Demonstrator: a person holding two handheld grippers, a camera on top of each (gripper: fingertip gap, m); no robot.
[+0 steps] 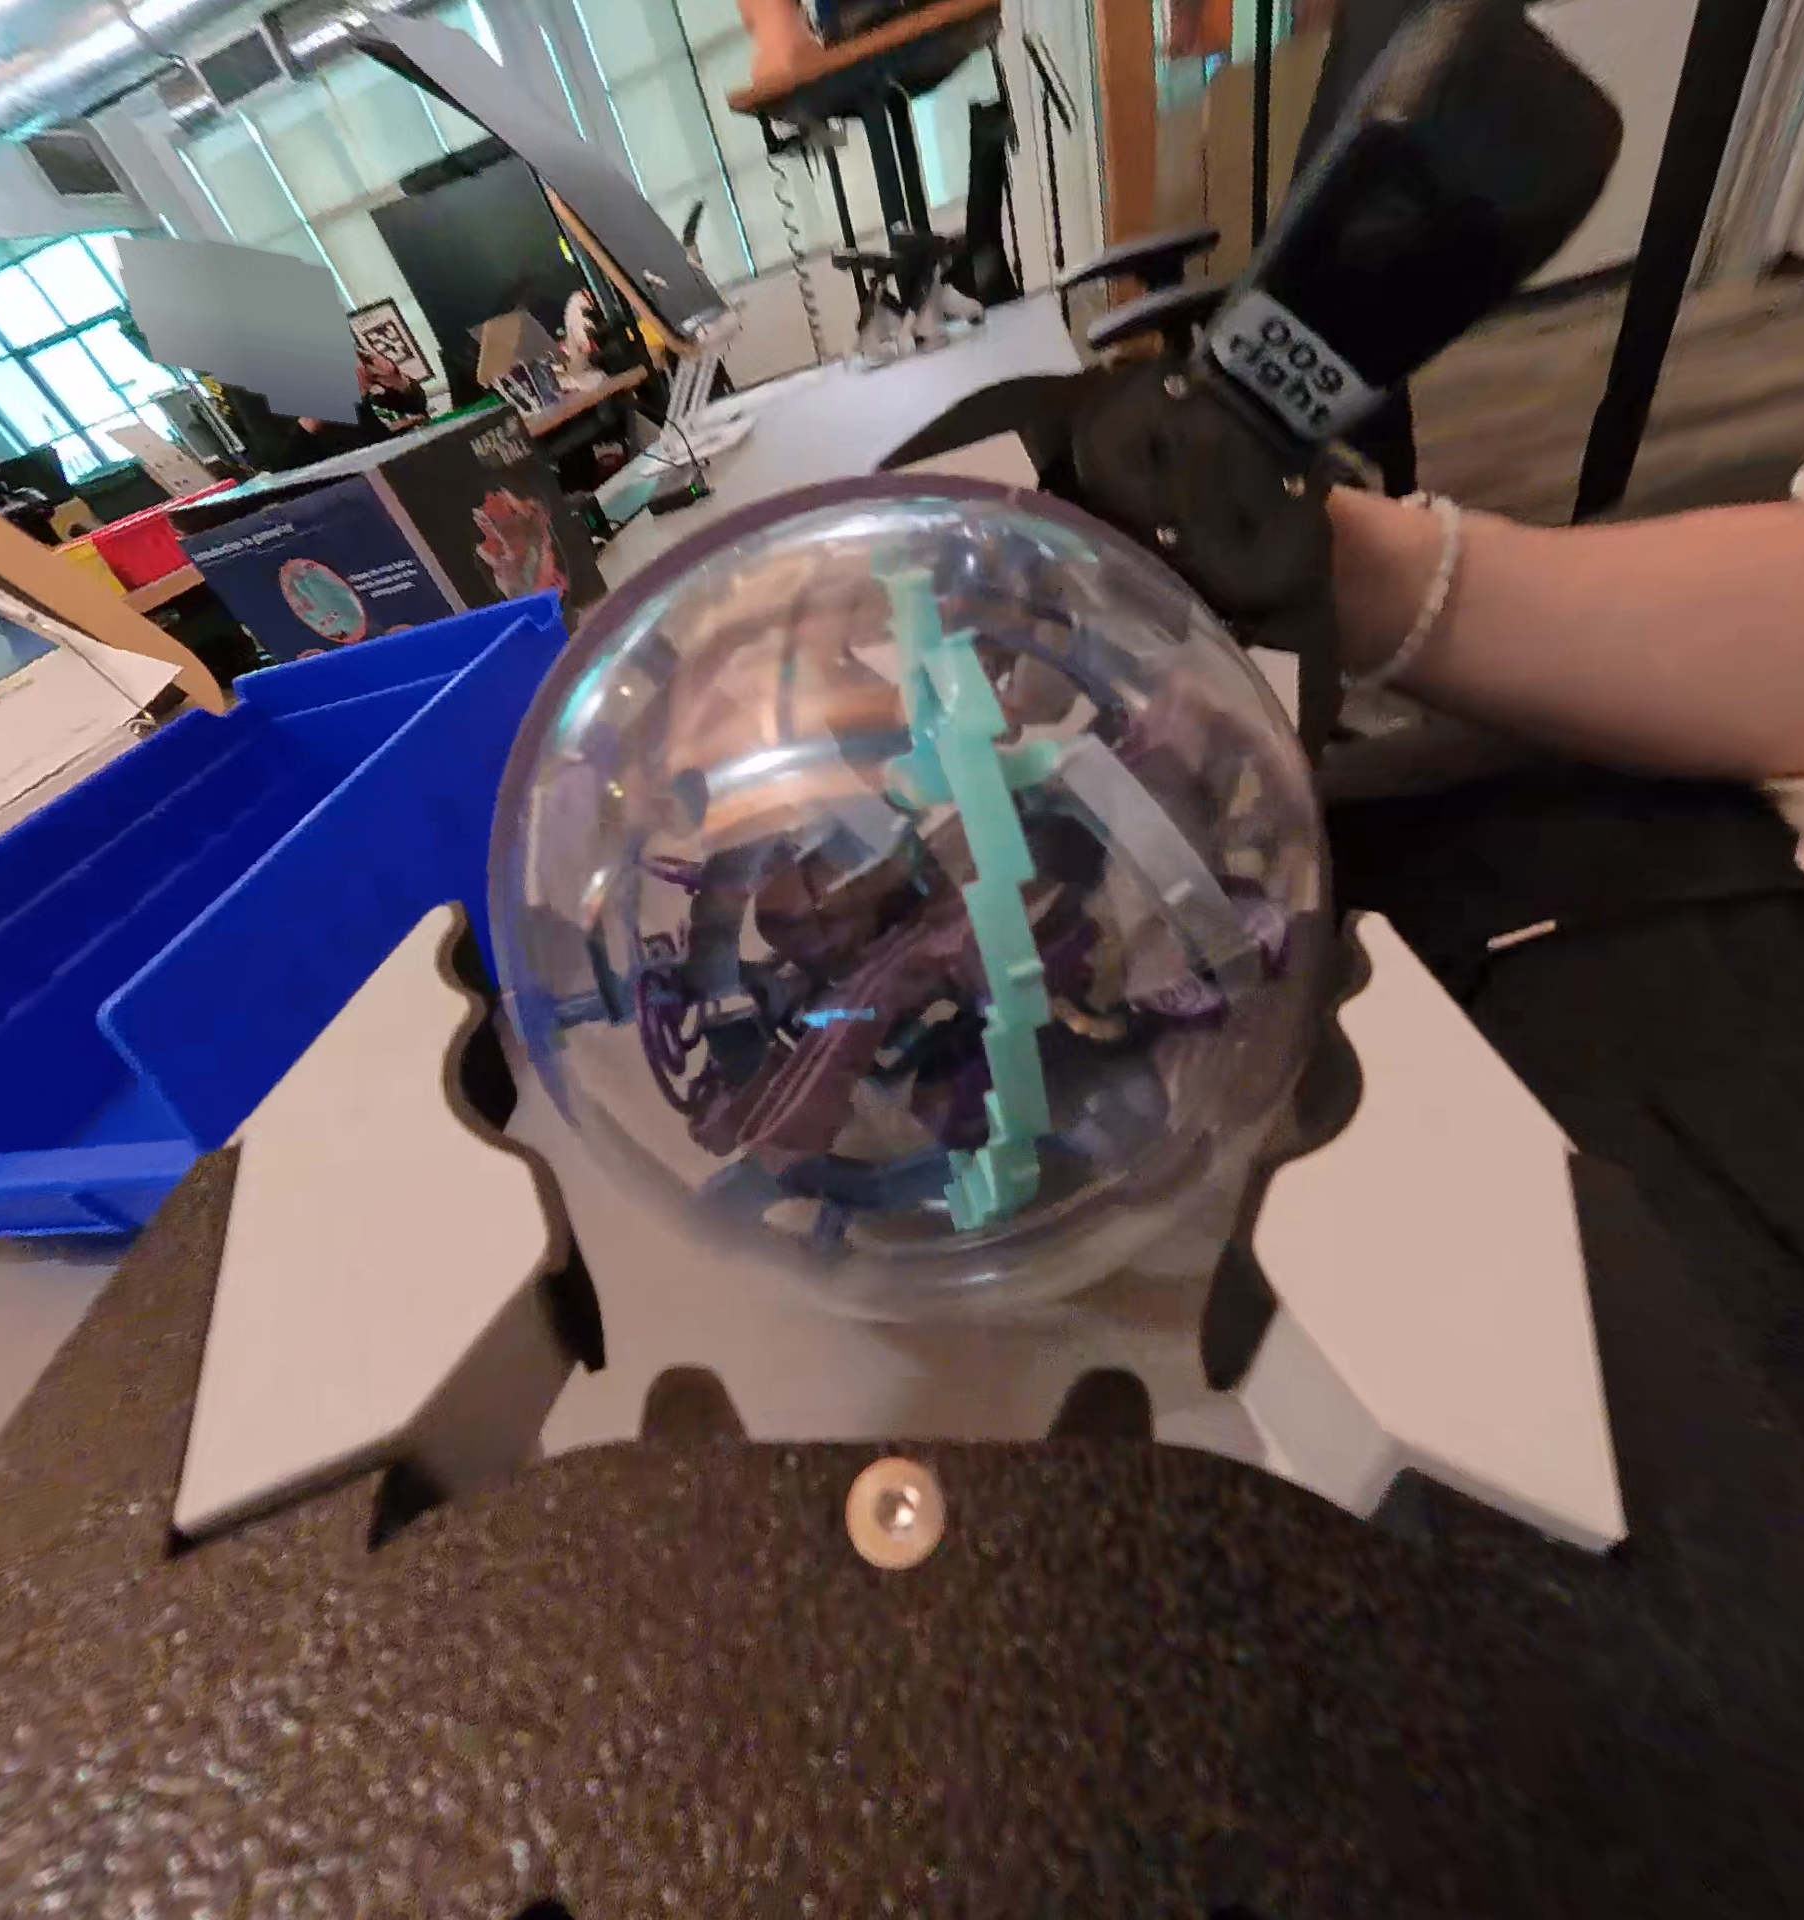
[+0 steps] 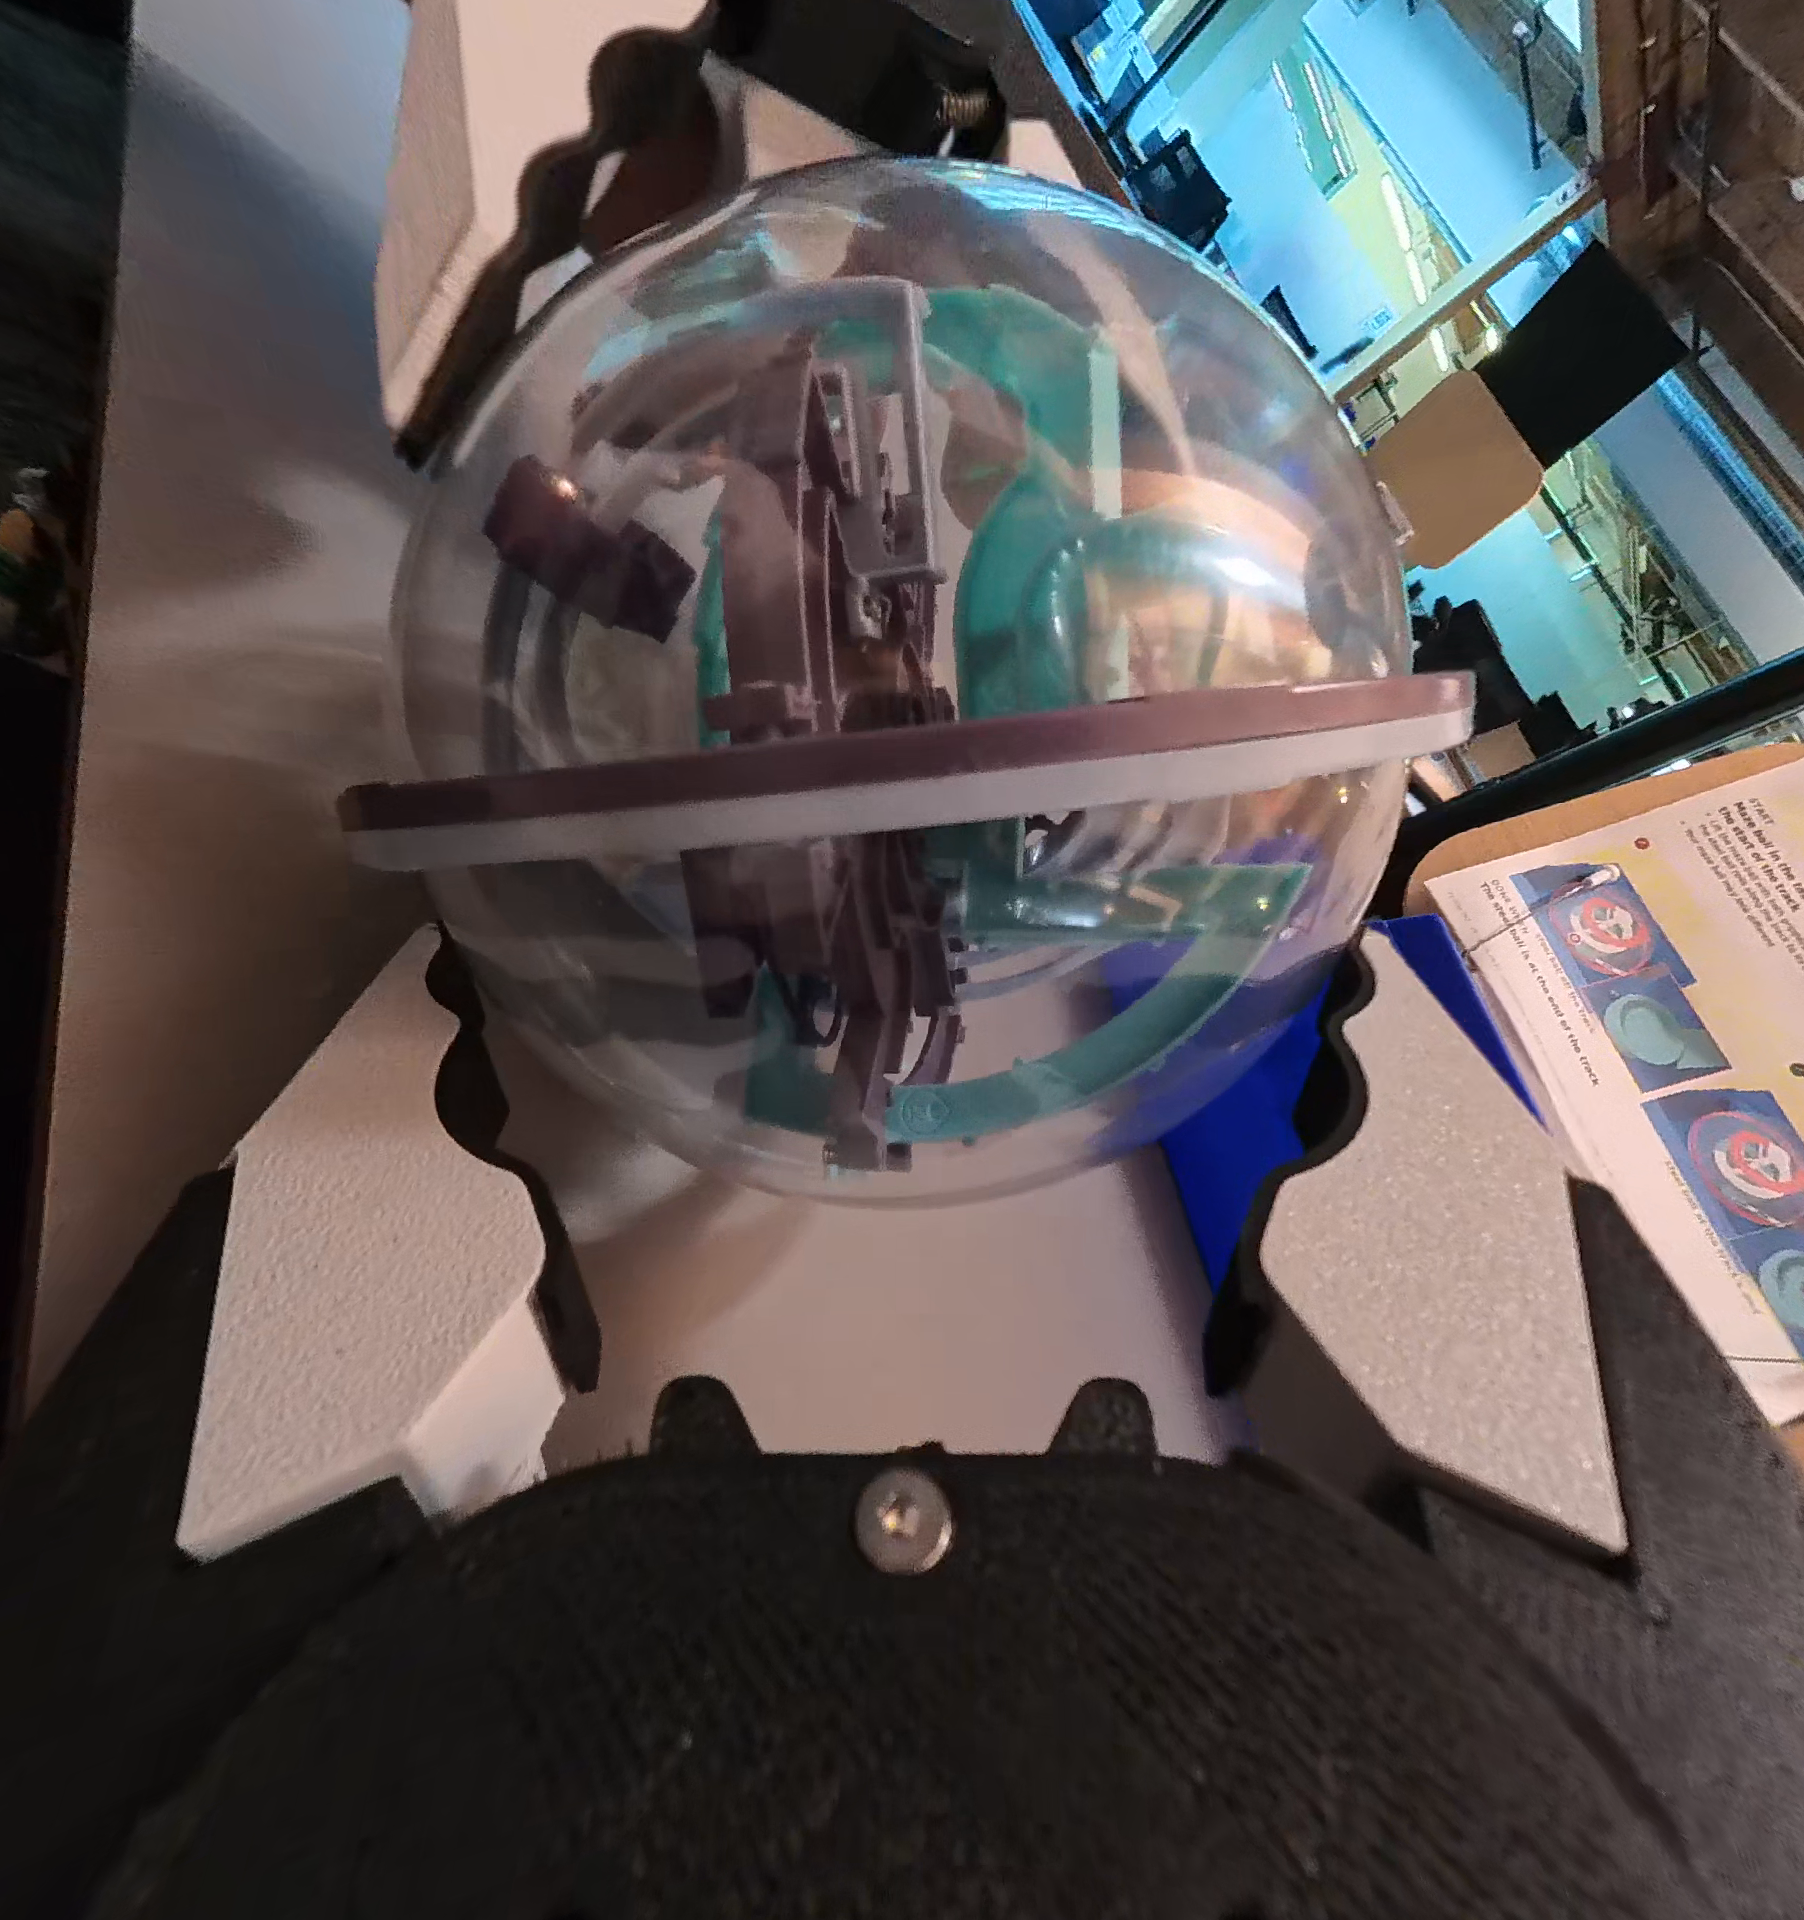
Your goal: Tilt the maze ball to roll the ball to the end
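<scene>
Maze ball (image 1: 908, 894): off the bench, cradled between my two hand-held grippers.
Left hand-held gripper (image 1: 903, 997): spread wide, pads against the shell.
Right hand-held gripper (image 2: 893, 1029): likewise.
Handling: I tilt slowly, both sides together.

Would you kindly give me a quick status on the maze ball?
Both hand-held grippers clamp the maze ball. Sphere aloft over table. Blue bin beside, not obstructing.

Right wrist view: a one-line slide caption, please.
Clear maze ball with teal and purple tracks sits between the right gripper's fingers.
</scene>
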